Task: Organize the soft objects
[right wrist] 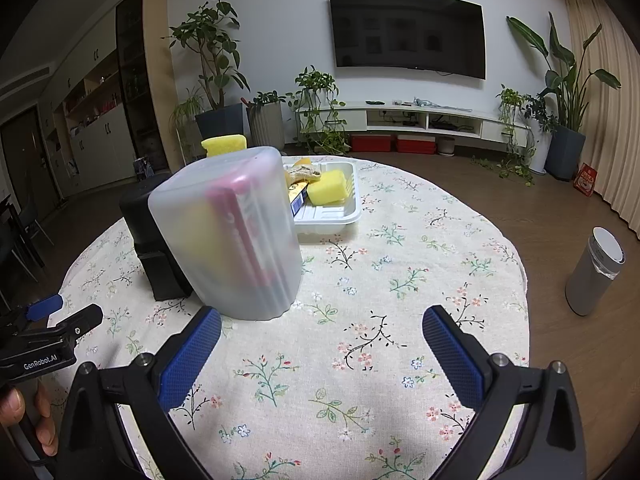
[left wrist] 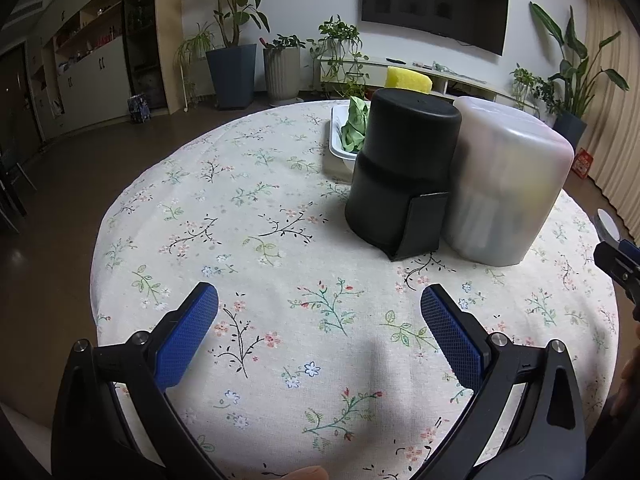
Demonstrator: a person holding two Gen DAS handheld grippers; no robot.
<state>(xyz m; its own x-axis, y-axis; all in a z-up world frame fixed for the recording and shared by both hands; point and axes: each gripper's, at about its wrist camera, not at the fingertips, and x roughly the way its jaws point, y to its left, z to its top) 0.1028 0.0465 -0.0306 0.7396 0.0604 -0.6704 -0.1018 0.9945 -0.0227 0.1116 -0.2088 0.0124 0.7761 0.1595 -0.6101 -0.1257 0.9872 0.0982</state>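
Left gripper and right gripper both held spread, nothing pinched. Ahead of right gripper: yellow sponge lying in white tray; second sponge seen behind translucent container. Green cloth in tray beyond black canister. Stage unclear: sorting finished or pending. Container contents blurred.

The round table wears a woven cream cloth with a floral print, matt and slightly coarse. The black cylindrical plastic container looks smooth and matt. Just beside it, the frosted translucent plastic container has a soft satin surface. The white moulded plastic tray near the table's far edge is thin, ribbed and faintly glossy. The yellow sponge block in it looks porous. The crumpled green cloth is soft. Both grippers' blue fingertip pads carry a fine knurled texture on matt black plastic frames with shiny metal screws.
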